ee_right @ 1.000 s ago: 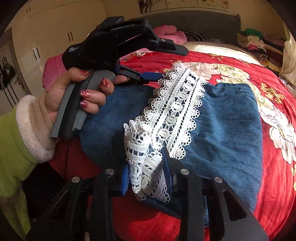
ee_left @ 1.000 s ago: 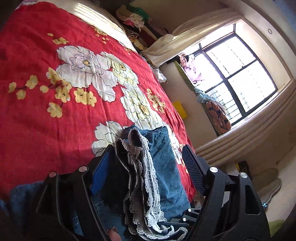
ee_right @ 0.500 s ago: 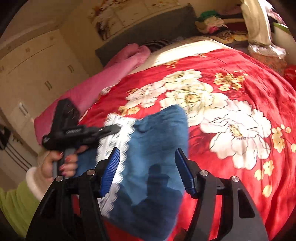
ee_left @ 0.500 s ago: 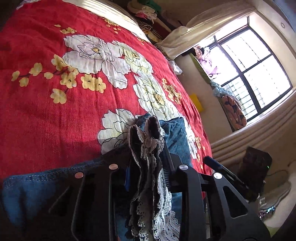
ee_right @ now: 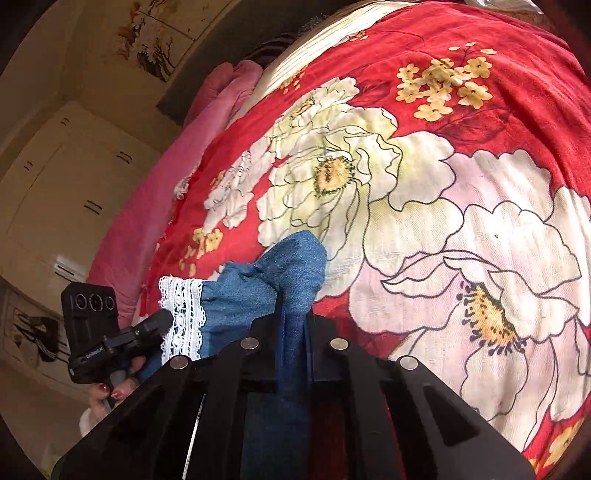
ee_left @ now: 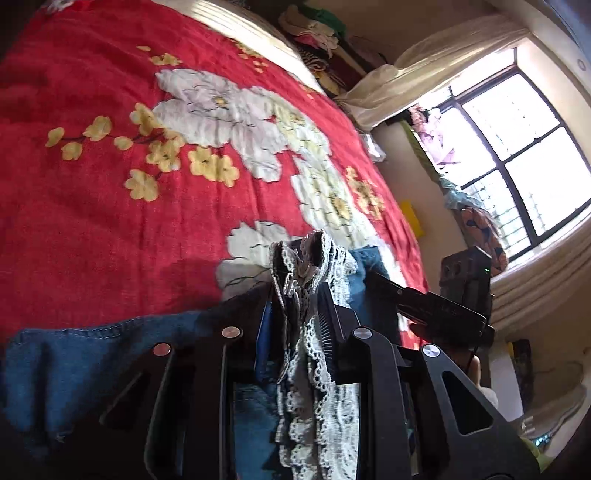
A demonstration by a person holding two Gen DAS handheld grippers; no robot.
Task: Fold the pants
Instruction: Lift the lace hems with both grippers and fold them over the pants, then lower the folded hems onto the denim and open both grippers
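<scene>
The blue denim pants [ee_left: 74, 354] with white lace trim [ee_left: 317, 266] lie on a red floral bedspread [ee_left: 92, 206]. My left gripper [ee_left: 295, 299] is shut on the bunched lace hem, held up from the bed. My right gripper [ee_right: 293, 306] is shut on a denim fold of the pants [ee_right: 291, 262], which sticks up between its fingers. The lace trim [ee_right: 181, 314] hangs at the left of the right wrist view, where the left gripper [ee_right: 147, 325] holds it. The right gripper [ee_left: 436, 306] shows at the right of the left wrist view.
The bedspread [ee_right: 443, 184] fills both views. A pink blanket [ee_right: 207, 122] and cupboards [ee_right: 55, 192] lie beyond the bed's far side. A clothes pile [ee_left: 317, 22], a curtain and a window [ee_left: 517, 147] are past the bed's other edge.
The right gripper let go of the lace hem, opened, moved over the denim and shut on a denim fold. The left gripper shut on the lace hem and lifted it a little.
</scene>
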